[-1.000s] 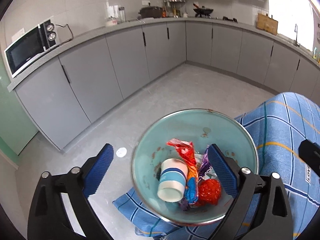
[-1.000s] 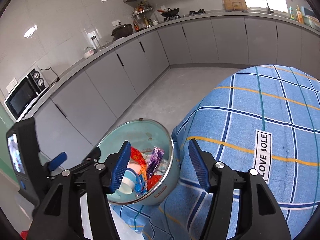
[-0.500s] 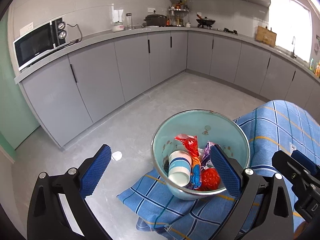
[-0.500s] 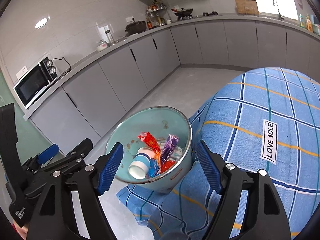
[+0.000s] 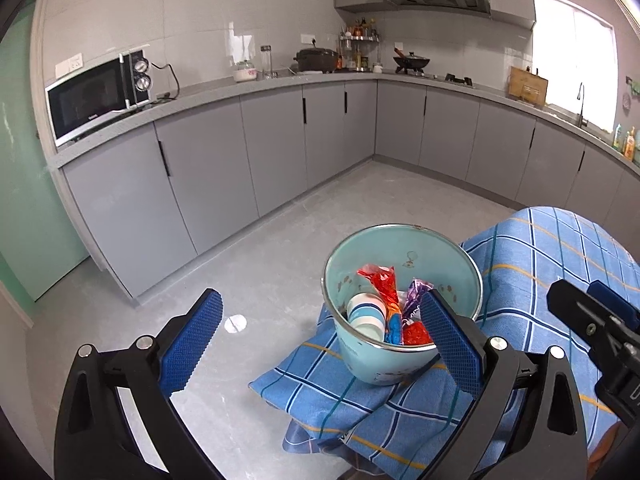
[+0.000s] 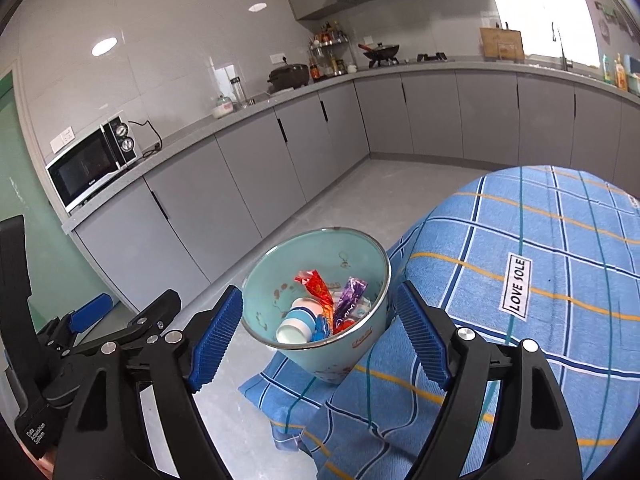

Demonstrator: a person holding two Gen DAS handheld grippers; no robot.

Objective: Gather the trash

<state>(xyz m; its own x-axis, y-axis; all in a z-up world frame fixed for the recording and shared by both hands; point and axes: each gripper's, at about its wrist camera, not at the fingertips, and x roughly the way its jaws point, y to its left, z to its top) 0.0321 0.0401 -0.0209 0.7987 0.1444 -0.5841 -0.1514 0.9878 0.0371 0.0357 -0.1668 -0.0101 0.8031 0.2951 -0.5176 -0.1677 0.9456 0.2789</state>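
A light teal enamel bowl [image 5: 436, 256] stands at the corner of a table under a blue checked cloth [image 5: 532, 280]. It holds a white and blue paper cup [image 5: 366, 314], a red wrapper [image 5: 380, 280], a purple wrapper [image 5: 414, 294] and a red crumpled piece [image 5: 414, 334]. The bowl [image 6: 340, 248] and its trash also show in the right wrist view. My left gripper [image 5: 320, 340] is open and empty, near the bowl's left. My right gripper [image 6: 316, 338] is open and empty, its jaws apart on either side of the bowl, nearer than it.
Grey cabinets [image 5: 280, 152] run along the walls with a microwave [image 5: 96, 100] on the counter. The grey floor [image 5: 280, 248] lies left of the table. The cloth hangs off the table corner [image 6: 288, 396]. A "LOVE SOLE" label [image 6: 518, 286] is on the cloth.
Both grippers have drawn back and up from the bowl, so it looks smaller and farther. The bowl and its trash have not moved.
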